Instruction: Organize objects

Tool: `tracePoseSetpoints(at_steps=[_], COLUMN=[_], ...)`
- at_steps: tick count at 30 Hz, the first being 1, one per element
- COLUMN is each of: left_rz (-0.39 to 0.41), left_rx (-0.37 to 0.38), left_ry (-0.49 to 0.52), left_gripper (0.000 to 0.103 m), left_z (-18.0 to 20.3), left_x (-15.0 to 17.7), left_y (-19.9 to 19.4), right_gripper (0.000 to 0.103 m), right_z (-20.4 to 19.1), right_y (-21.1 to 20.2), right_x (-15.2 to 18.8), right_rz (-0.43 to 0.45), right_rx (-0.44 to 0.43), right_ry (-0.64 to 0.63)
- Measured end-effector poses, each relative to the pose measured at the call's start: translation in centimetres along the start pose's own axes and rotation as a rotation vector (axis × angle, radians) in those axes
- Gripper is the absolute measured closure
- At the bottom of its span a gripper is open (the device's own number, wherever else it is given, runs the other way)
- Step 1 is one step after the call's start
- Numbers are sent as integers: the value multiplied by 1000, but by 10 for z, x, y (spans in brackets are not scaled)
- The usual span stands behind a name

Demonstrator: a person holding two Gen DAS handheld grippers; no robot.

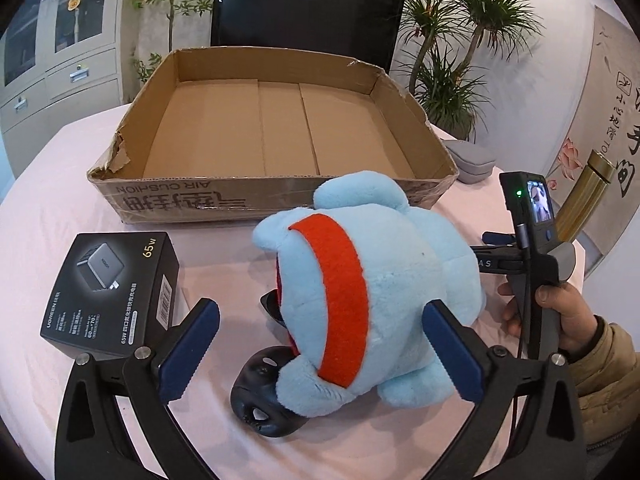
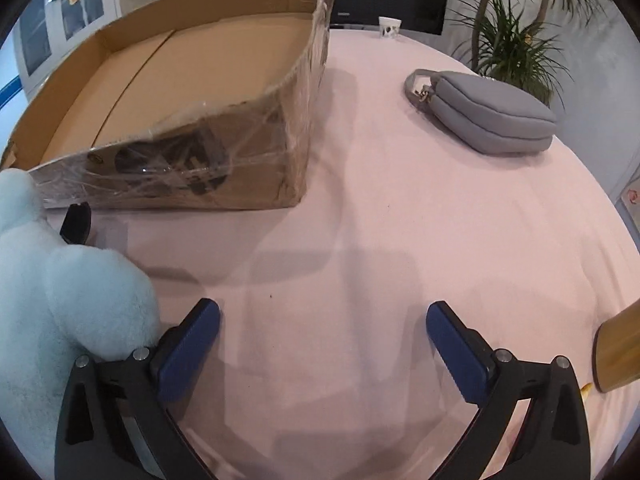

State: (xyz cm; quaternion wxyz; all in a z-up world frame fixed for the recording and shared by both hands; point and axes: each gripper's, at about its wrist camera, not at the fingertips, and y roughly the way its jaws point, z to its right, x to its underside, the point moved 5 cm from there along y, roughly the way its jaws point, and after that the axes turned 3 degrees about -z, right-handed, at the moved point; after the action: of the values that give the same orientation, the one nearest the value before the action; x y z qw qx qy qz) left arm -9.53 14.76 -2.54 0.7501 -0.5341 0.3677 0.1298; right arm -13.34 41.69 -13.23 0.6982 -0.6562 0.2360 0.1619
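A light-blue plush toy (image 1: 392,288) with a red band lies on the pink tablecloth, partly on top of a black controller (image 1: 260,400). My left gripper (image 1: 320,320) is open, its blue pads standing on either side of the plush; the left pad is clearly apart from it. A black charger box (image 1: 112,292) sits to the left. An open cardboard box (image 1: 272,196) with a bare floor stands behind. My right gripper (image 2: 322,320) is open over bare cloth, with the plush (image 2: 60,288) beside its left finger.
A grey pouch (image 2: 488,116) lies at the far right of the table, a gold bottle (image 2: 618,352) at the right edge, and a white cup (image 2: 389,26) at the back. A hand (image 1: 560,308) holds the right gripper's handle. A screen and plants stand behind the table.
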Motion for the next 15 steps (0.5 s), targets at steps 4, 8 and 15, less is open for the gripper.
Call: tracePoseSetpoints(at_steps=[4, 8, 15], left_rz=[1, 15, 18], left_rx=[2, 7, 28], left_ry=[7, -3, -24], left_gripper=[1, 1, 1], left_z=[2, 0, 4], left_x=[1, 3, -4], left_y=[-1, -8, -11], right_gripper=[0, 0, 0], right_z=[0, -2, -1], right_y=[1, 1, 4], right_x=[-2, -3, -4], right_rz=[0, 0, 0], right_rx=[-2, -1, -4], right_ry=[0, -4, -3])
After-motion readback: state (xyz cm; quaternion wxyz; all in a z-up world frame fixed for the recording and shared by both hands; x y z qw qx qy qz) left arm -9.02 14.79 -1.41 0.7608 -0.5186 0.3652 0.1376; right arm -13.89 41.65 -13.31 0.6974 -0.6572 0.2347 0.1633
